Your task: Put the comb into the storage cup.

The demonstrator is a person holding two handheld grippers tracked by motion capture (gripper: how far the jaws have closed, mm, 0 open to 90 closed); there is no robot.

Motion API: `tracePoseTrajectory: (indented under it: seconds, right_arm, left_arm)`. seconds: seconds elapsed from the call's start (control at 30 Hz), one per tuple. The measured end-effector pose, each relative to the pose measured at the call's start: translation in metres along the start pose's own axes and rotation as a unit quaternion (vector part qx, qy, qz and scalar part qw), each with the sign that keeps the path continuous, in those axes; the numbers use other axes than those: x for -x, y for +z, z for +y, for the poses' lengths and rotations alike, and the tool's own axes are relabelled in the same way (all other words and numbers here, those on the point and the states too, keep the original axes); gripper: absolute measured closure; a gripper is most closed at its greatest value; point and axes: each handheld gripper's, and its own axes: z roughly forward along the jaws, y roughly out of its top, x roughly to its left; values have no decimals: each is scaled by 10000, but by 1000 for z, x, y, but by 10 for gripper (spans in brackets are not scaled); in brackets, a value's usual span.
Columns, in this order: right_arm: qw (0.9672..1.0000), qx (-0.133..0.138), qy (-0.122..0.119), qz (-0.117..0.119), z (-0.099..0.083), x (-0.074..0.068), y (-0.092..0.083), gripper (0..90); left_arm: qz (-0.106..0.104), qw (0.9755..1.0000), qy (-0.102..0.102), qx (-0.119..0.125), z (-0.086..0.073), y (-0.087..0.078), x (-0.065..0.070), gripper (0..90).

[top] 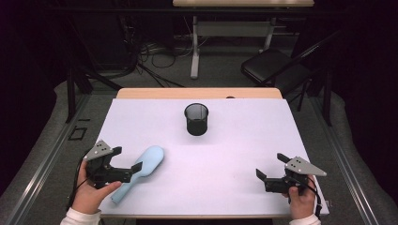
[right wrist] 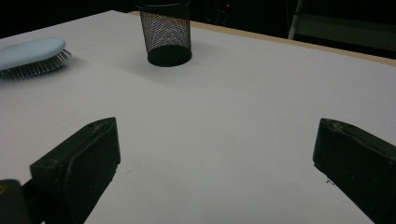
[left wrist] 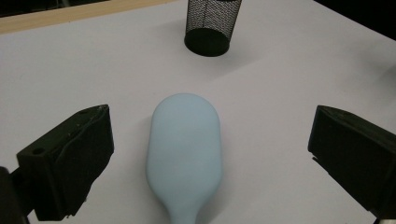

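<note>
The pale blue hairbrush (left wrist: 183, 149) lies bristles-down on the white surface (top: 225, 154), its smooth oval back up. The left tongs (left wrist: 208, 156) straddle its head, spread wide and not touching it. The right tongs (right wrist: 219, 170) are also released.

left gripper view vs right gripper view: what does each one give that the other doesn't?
Left gripper view alone: the smooth pale blue back of the hairbrush, lying between the open jaws of the left hand-held gripper, with its neck narrowing toward the camera.

Right gripper view alone: the brush's bristles, seen from the side and facing down on the table, and the open right hand-held gripper over bare table.

Both: the black mesh cup standing upright, apart from the brush, on the white table.
</note>
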Motion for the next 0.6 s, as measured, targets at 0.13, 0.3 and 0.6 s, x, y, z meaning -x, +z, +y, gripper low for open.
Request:
tracePoseTrajectory:
  seconds: [0.13, 0.3, 0.6]
  right_arm:
    - [10000, -13, -5, 8, 0, 1, 0, 4]
    - [10000, -7, 7, 0, 0, 1, 0, 4]
    - [10000, 13, 23, -23, 0, 1, -1, 4]
  left_arm:
    - [-32, 9997, 70, -217, 5, 1, -1, 6]
    - [-34, 9989, 111, -445, 10, 1, -3, 6]
    - [38, 9950, 312, -949, 18, 5, -4, 7]
